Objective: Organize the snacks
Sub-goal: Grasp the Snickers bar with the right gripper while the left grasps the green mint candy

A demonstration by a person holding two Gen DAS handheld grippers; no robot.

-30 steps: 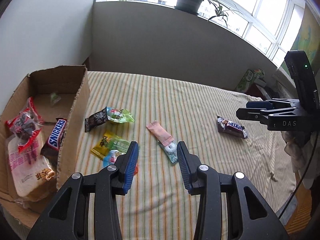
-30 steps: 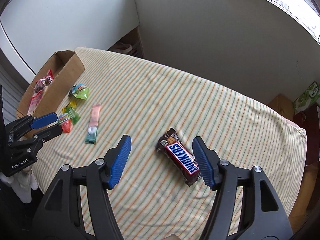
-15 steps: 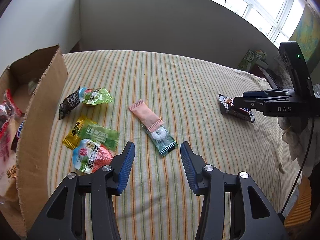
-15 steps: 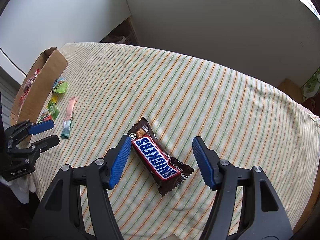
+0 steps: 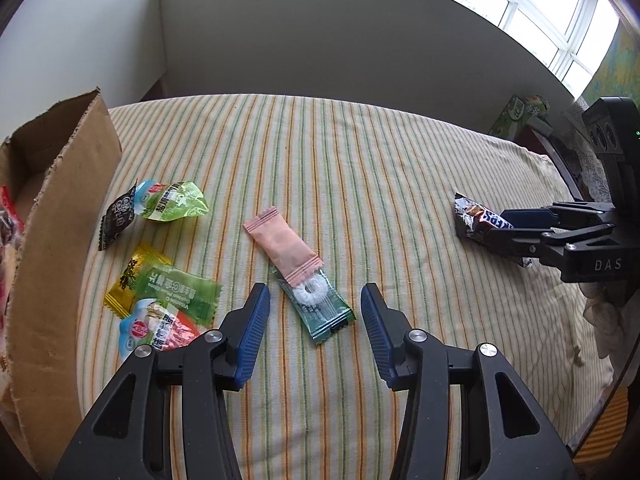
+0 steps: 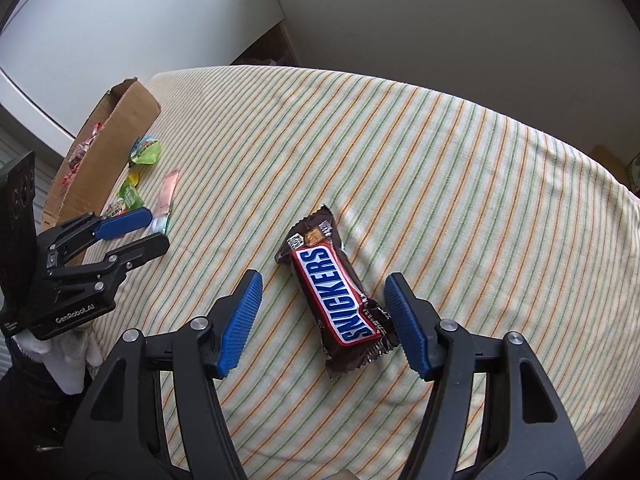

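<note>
My left gripper (image 5: pixel 316 328) is open, its blue pads on either side of a green mint packet (image 5: pixel 316 308) lying on the striped cloth. A pink sachet (image 5: pixel 284 244) overlaps the packet's far end. My right gripper (image 6: pixel 326 320) is open around a brown Snickers bar (image 6: pixel 338 296), which lies flat between the pads. In the left wrist view the right gripper (image 5: pixel 520 224) stands over the Snickers bar (image 5: pixel 476 220). A cardboard box (image 5: pixel 48 248) with snacks inside sits at the left.
Several loose candies lie beside the box: a green and black pair (image 5: pixel 160 204), a yellow and green pair (image 5: pixel 160 284) and a red and blue one (image 5: pixel 156 328). The bed's right edge (image 5: pixel 592 360) drops off. A grey wall runs behind the bed.
My left gripper moved forward and lower until its pads flank the green mint packet. My right gripper came down closer around the Snickers bar. Both stayed open.
</note>
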